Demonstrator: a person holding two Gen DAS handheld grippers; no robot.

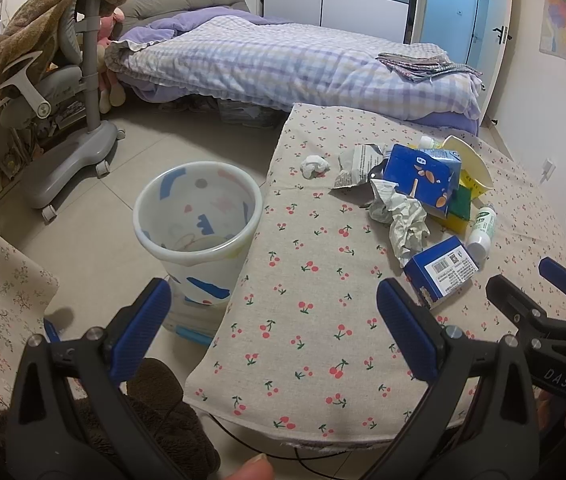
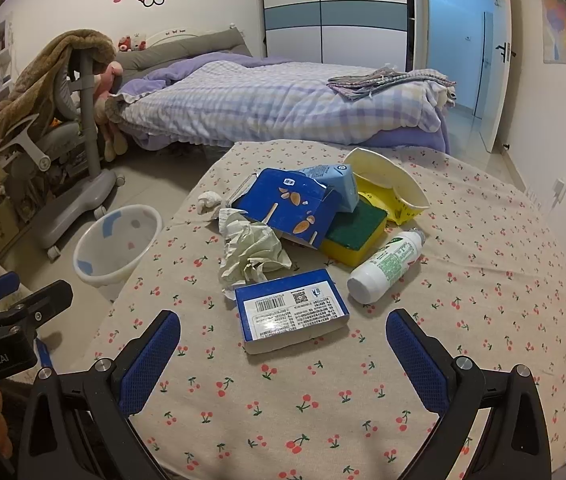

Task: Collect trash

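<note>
Beige tablecloth [image 2: 483, 280] printed with red cherries; blue carton [image 2: 291, 208] showing almonds; green-topped yellow sponge [image 2: 357, 236]; white bin [image 1: 199, 216] with blue, pink and grey shapes; lilac-checked bedspread [image 1: 283, 68]

Both views face the bed [image 1: 283, 64] across the table [image 2: 483, 280] — left further left.

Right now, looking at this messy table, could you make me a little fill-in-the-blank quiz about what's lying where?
1. The waste bin stands on the ____, beside the table.
2. The white bottle lies on its ____.
3. The cloth on the table is printed with small red ____.
4. The left gripper and the right gripper both have their jaws ____, holding nothing.

Missing words: floor; side; cherries; open
</note>
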